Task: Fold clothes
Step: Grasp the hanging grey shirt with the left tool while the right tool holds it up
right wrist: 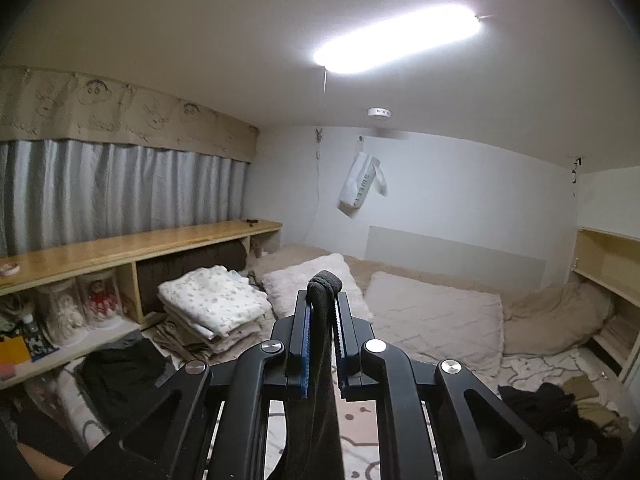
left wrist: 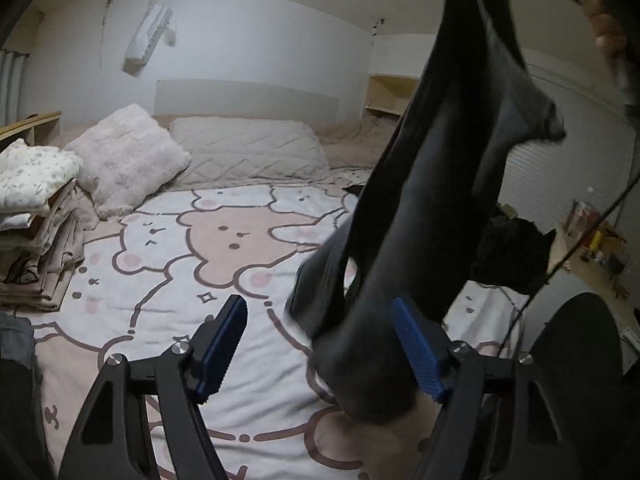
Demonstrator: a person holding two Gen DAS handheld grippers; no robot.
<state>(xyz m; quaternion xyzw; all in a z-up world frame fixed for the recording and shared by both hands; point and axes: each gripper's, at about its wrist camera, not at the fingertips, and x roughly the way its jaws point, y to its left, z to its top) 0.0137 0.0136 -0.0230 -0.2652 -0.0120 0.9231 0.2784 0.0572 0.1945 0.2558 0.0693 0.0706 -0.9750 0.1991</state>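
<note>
- My right hand-held gripper [right wrist: 322,330] is pressed together on a dark garment [right wrist: 320,364]; a rolled edge of the cloth pokes out above the fingertips, and the rest hangs down between the fingers toward 6 o'clock in the right wrist view.
- My left hand-held gripper [left wrist: 322,346] is spread wide, its blue pads [left wrist: 416,350] well apart.
- In the left wrist view the same dark garment [left wrist: 436,184] hangs from 1 o'clock down to 5 o'clock, a long draped strip above the bed [left wrist: 168,280]. Its lower end lies against the right-side pad, but the left-side pad is clear of it, so nothing is gripped there.
- The bed carries a bear-print cover, with a fluffy pillow [left wrist: 128,156] at 10 o'clock and a quilted pillow [left wrist: 248,152] at 12 o'clock.
- A stack of folded laundry [left wrist: 36,216] sits at 9 o'clock on the bed's edge.
- Another heap of dark clothes [right wrist: 560,412] lies on the bed at 4 o'clock in the right wrist view.
- A wooden shelf [right wrist: 132,248] runs under the curtain [right wrist: 120,188] at 9 o'clock there.
</note>
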